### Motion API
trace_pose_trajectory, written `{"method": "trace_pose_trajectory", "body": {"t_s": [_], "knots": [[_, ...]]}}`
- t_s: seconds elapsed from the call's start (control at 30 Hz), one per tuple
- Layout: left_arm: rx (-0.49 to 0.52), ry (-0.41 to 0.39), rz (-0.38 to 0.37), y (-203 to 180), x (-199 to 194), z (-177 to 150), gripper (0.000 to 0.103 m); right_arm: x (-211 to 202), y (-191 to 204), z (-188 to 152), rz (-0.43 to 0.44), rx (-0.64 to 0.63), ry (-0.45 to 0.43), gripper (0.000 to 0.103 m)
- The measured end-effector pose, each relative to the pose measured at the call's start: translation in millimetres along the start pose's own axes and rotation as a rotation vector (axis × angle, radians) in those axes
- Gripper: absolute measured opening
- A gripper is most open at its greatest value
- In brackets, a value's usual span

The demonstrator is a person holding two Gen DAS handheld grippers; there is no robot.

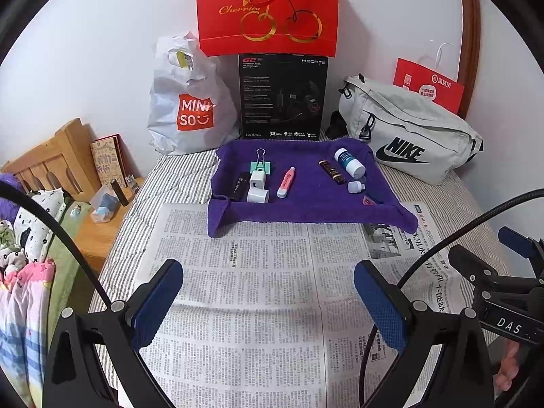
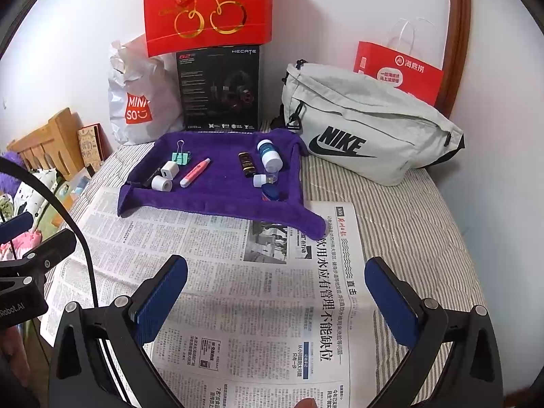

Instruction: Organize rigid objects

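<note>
The left gripper [image 1: 268, 297] is held wide apart over the newspaper [image 1: 258, 306], nothing between its blue pads [image 1: 159, 302]; the right gripper [image 2: 275, 294] is likewise spread wide and empty, hovering above the same newspaper [image 2: 238, 306], with a headline in large characters seen between its fingers. Each gripper is seen at the edge of the other's view. The paper is laid flat on a striped bedspread [image 1: 176, 176]. Just beyond it, with its near edge lapping onto the paper, a purple towel [image 1: 306, 204] is set out like a shallow tray, edges turned up. All the small rigid items are kept on it, well apart from both grippers — on the left side a mint binder clip [image 1: 261, 165], a white charger cube [image 1: 256, 180] touching it, a white cylinder [image 1: 258, 195] just in front, a dark flat tag [image 1: 239, 185] beside them, and a pink highlighter [image 1: 286, 182] lying lengthwise. On the right side a dark lipstick tube [image 1: 332, 171], a white bottle with a teal label [image 1: 349, 162] lying on its side, and a white USB stick [image 2: 262, 180] are seen; a blue object [image 2: 271, 193] is tucked by the towel's near right edge. Behind the towel a white MINISO bag [image 1: 190, 108], a black headset box [image 1: 283, 97] with a red cherry gift bag [image 1: 268, 10] on top, and a grey Nike bag [image 1: 408, 132] are lined along the wall.
</note>
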State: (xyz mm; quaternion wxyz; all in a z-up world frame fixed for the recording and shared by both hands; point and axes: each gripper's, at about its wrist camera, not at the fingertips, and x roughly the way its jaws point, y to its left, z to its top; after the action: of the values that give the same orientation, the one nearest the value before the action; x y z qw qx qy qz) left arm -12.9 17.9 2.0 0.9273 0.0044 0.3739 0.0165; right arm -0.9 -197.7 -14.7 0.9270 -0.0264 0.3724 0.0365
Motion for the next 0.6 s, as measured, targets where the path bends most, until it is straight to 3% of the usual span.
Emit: {"method": "trace_pose_trajectory", "body": {"t_s": [0.6], "knots": [[0.007,0.011,-0.003,1.4,3.1,-3.2,0.102,-2.5,-1.1,-1.2,-0.003,-0.003,0.002,0.102]]}}
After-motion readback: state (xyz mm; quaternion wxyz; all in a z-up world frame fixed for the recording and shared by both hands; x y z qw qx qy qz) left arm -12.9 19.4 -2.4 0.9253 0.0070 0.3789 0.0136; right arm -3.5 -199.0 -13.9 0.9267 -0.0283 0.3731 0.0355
